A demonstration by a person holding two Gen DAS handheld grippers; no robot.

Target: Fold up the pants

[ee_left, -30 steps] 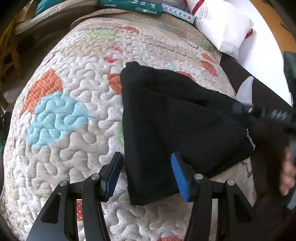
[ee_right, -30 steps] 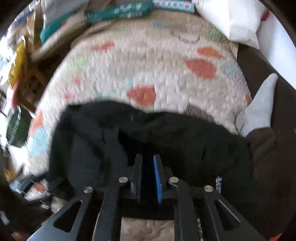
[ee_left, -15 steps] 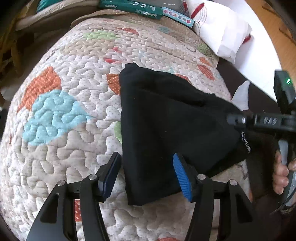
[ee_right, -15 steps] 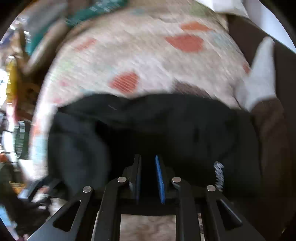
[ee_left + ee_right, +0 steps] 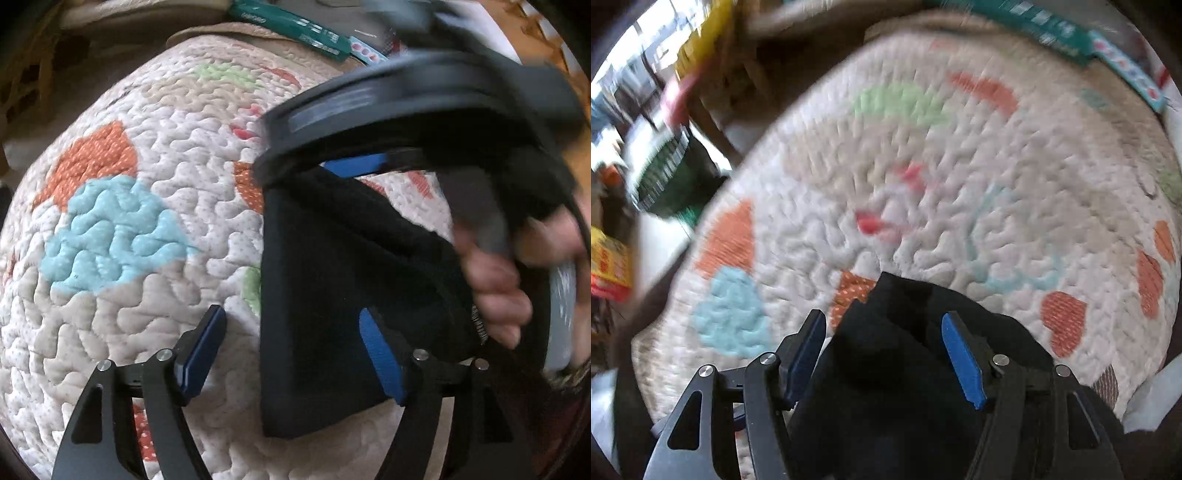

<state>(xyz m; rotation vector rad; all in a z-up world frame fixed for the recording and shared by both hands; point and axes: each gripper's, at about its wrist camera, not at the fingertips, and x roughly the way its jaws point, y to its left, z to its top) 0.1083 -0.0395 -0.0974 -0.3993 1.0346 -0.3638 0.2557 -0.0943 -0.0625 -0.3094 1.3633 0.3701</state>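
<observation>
The black pants [image 5: 332, 288] lie folded into a compact stack on the quilted bedspread [image 5: 155, 155]. My left gripper [image 5: 291, 350] is open and low over the near left edge of the stack, one finger on the quilt, the other over the cloth. My right gripper [image 5: 886, 350] is open and hovers over the far corner of the pants [image 5: 886, 354], nothing held. In the left wrist view the right gripper's black frame [image 5: 406, 122] crosses above the pants, blurred, with the person's hand [image 5: 495, 280] on its handle.
The quilt [image 5: 960, 166] has orange, blue and green patches. Teal boxes [image 5: 291, 29] lie along its far edge. A green basket [image 5: 665, 173] and colourful boxes sit off the bed's left side. A grey sock [image 5: 1152, 391] lies at the right edge.
My right gripper was shut on the pants' edge; it has let go, opened, and swung over the stack toward the far corner. My left gripper stayed open in place.
</observation>
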